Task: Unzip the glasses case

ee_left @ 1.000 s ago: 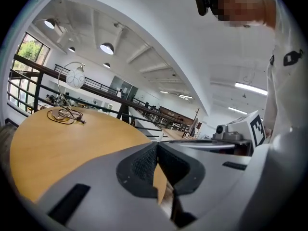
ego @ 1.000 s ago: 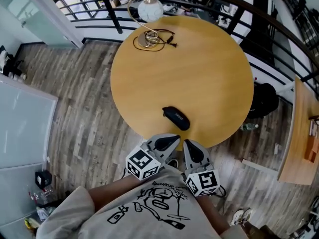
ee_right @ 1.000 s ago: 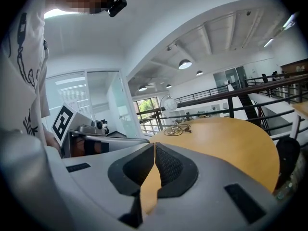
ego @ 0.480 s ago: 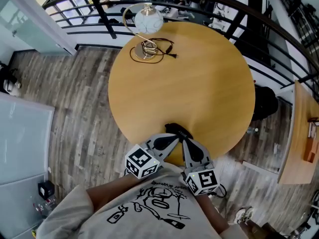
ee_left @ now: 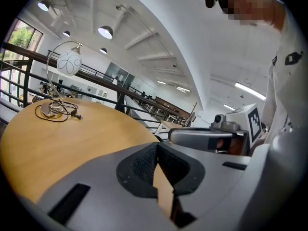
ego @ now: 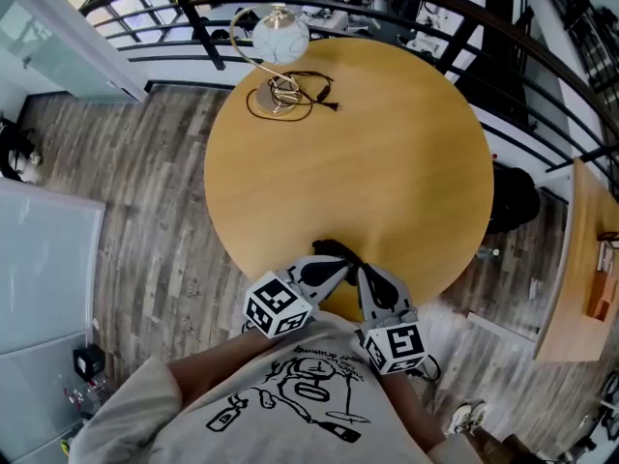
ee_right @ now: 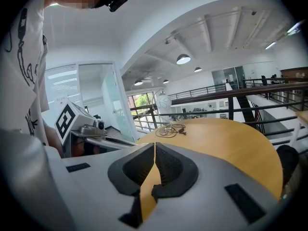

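The black glasses case (ego: 332, 250) lies near the front edge of the round wooden table (ego: 387, 153); only its far end shows, the rest is hidden under my grippers. My left gripper (ego: 340, 265) and right gripper (ego: 362, 271) sit side by side just over the case, tips pointing at it. In the left gripper view the left gripper (ee_left: 157, 147) is shut with nothing between its jaws. The right gripper view shows the right gripper (ee_right: 154, 147) shut and empty too. Neither gripper view shows the case.
A globe lamp (ego: 270, 39) with a coiled black cable (ego: 308, 87) stands at the table's far left. A black railing (ego: 503, 37) curves behind the table. A black seat (ego: 513, 196) sits to the right, with a wooden desk (ego: 575, 269) beyond it.
Both grippers have closed in on the case: it lay fully in view ahead of them a second ago and is now mostly covered by their tips. Both stay shut.
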{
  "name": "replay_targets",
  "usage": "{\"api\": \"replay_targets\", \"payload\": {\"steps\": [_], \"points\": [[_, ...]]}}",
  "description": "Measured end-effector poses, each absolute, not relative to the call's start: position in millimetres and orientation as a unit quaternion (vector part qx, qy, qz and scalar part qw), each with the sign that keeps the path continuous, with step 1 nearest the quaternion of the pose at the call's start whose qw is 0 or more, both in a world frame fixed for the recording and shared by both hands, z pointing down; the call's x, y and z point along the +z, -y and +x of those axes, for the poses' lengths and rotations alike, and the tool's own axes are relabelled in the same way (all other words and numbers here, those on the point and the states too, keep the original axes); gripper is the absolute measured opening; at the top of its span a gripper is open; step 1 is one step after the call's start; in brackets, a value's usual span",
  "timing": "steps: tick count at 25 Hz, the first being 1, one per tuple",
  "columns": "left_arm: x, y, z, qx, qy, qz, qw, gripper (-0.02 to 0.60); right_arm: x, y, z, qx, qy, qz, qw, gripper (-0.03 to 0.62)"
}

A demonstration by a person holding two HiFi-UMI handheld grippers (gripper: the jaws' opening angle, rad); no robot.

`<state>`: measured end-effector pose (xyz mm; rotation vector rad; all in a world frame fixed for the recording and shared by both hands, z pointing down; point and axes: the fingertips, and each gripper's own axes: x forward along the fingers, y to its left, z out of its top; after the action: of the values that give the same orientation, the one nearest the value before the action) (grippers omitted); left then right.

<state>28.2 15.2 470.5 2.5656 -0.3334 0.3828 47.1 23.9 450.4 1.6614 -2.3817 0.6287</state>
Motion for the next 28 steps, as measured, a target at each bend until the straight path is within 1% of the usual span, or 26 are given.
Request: {"api": "replay_targets", "payload": {"steps": [2,5,9,15,18,21,23,28], "points": [[477.6,-16.5,35.2,0.155,0.12,0.944,0.264,0.006,457.6,-24.0,56.9,0.212,0.804,0.544,0.111,0.025],[497.0,-17.7,45.6,0.183,0.108,0.938,0.274,0.006,484.3,-25.4,70.5,0.201,0.814,0.515,0.178,0.026],[535.1,-21.6,56.2,0.241,0.083,0.926,0.279,0.006,537.1,-36.1,82.2,0.213,0.82,0.461,0.263,0.026],[598.8,-27.6,56.7,0.319,0.077,0.907,0.262,0.006,633.2,-67.3,89.1,0.23,0.811,0.351,0.406,0.031],[628.7,-28.4,55.9,0.346,0.079,0.896,0.266,0.006,676.4,-81.5,92.9,0.234,0.8,0.304,0.462,0.069],[649.7,-30.8,56.4,0.36,0.079,0.889,0.271,0.006,709.5,-95.0,92.5,0.23,0.791,0.261,0.504,0.11],[658.6,-31.5,56.9,0.366,0.078,0.887,0.269,0.006,723.5,-100.5,90.7,0.223,0.787,0.242,0.521,0.114],[673.7,-26.8,53.7,0.376,0.087,0.884,0.265,0.006,740.5,-102.3,82.1,0.23,0.794,0.231,0.514,0.114]]}}
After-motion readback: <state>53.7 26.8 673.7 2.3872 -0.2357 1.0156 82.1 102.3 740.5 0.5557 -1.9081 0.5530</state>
